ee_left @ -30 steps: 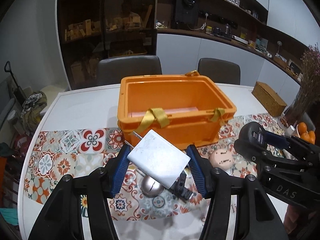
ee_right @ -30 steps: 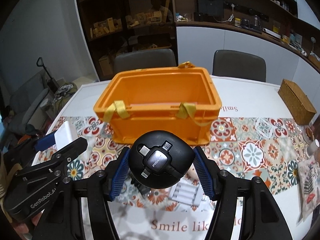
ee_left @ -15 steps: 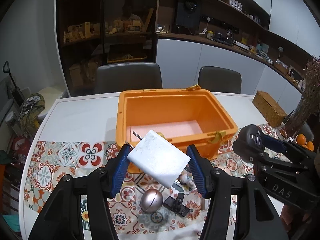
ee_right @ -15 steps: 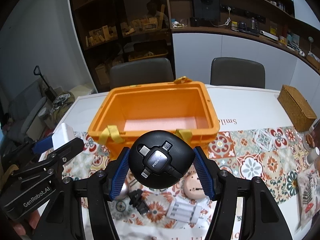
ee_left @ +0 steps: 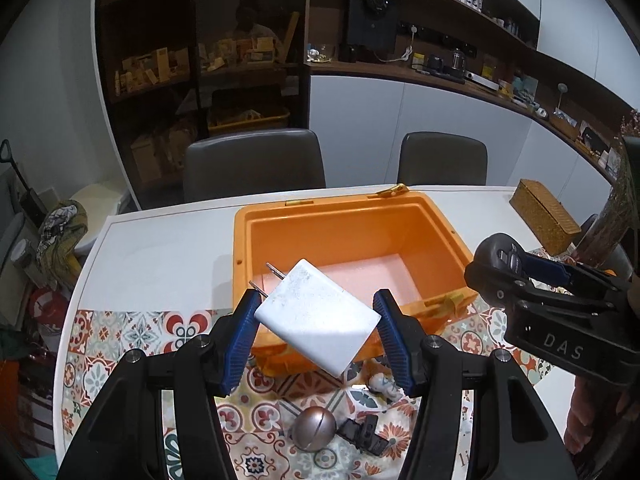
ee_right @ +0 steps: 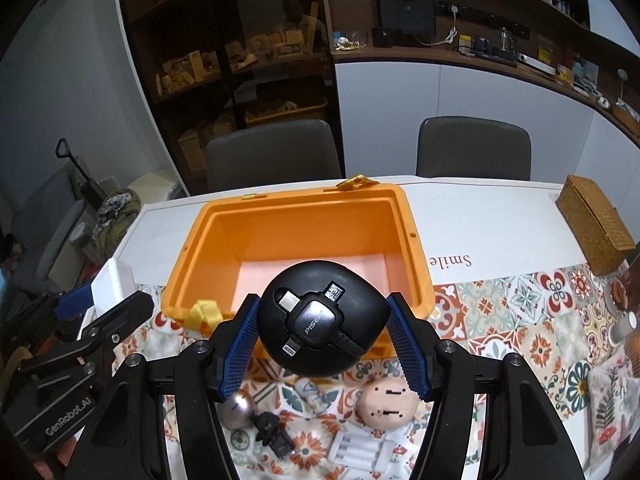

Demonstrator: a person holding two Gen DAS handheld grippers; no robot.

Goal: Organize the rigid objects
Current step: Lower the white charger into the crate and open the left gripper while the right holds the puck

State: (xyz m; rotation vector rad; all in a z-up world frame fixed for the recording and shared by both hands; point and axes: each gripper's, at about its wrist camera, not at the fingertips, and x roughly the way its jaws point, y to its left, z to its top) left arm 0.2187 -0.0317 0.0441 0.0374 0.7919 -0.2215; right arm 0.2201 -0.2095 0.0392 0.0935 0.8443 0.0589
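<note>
An open orange crate (ee_left: 440,224) (ee_right: 416,248) with a pale pink floor stands on the table. My left gripper (ee_left: 318,320) is shut on a white charger block (ee_left: 316,316) with two metal prongs, held above the crate's near wall. My right gripper (ee_right: 324,328) is shut on a round black cable-adapter case (ee_right: 320,320), also above the crate's near wall. Each gripper shows in the other's view: the right one (ee_left: 532,280) at the right, the left one (ee_right: 80,320) at the left.
On the patterned cloth below lie a silver ball (ee_left: 314,434) (ee_right: 239,410), a black clip (ee_left: 362,438) (ee_right: 274,438), a small white figure (ee_left: 382,384), a beige round head (ee_right: 386,402) and a white battery pack (ee_right: 360,446). A wicker box (ee_right: 592,224) sits far right.
Both grippers have risen and moved forward with their loads, from in front of the crate to above its near wall. The crate's floor now shows.
</note>
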